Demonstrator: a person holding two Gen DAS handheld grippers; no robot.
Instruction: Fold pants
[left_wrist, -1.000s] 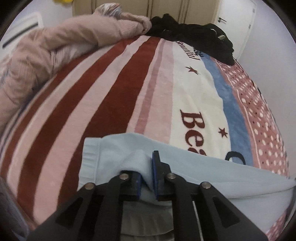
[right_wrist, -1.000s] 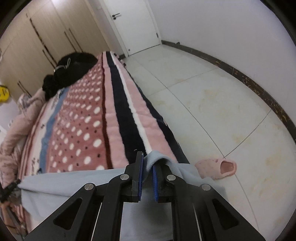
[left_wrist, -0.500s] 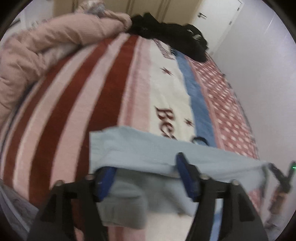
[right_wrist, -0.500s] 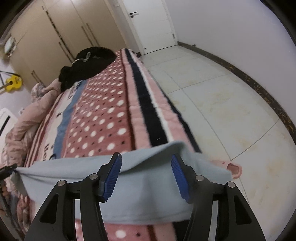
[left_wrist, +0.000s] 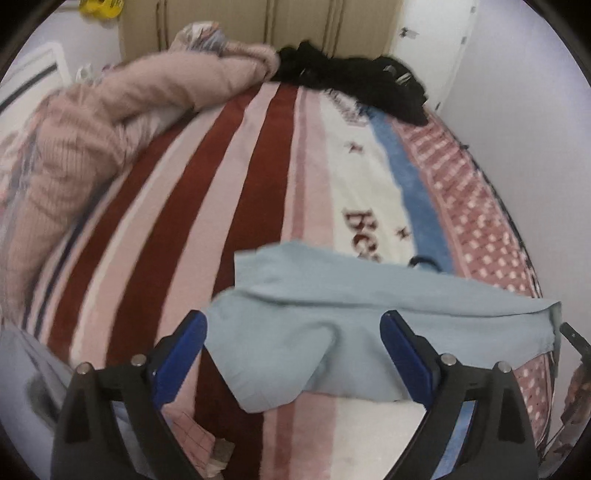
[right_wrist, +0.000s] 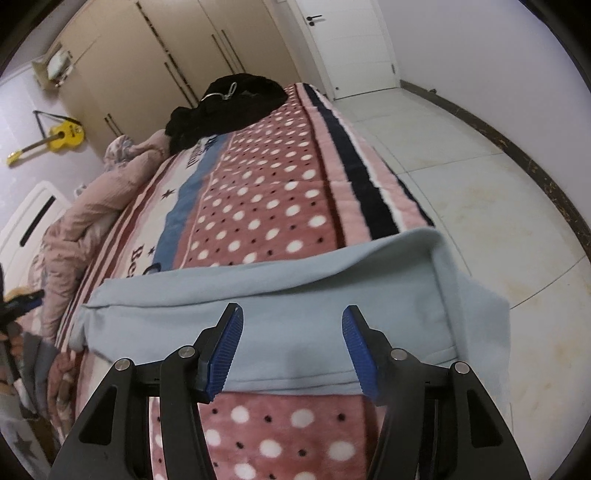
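The light blue pants (left_wrist: 332, 314) lie folded lengthwise across the near end of the bed, on the striped and dotted blanket (left_wrist: 221, 206). They also show in the right wrist view (right_wrist: 295, 302), with one end folded up at the bed's right edge. My left gripper (left_wrist: 293, 347) is open and empty, just above the pants' left end. My right gripper (right_wrist: 291, 345) is open and empty, just above the pants' right part. The right gripper's tip shows at the left wrist view's right edge (left_wrist: 574, 338).
A pink quilt (left_wrist: 92, 140) is heaped along the bed's left side. Black clothes (left_wrist: 354, 85) lie at the bed's far end. Tiled floor (right_wrist: 480, 177) runs along the right of the bed. A wardrobe (right_wrist: 177, 48), a white door (right_wrist: 351, 40) and a yellow guitar (right_wrist: 59, 138) stand beyond.
Both grippers were shut on the pants a second ago. They have opened, let the pants drop onto the bed, and drawn back a little.
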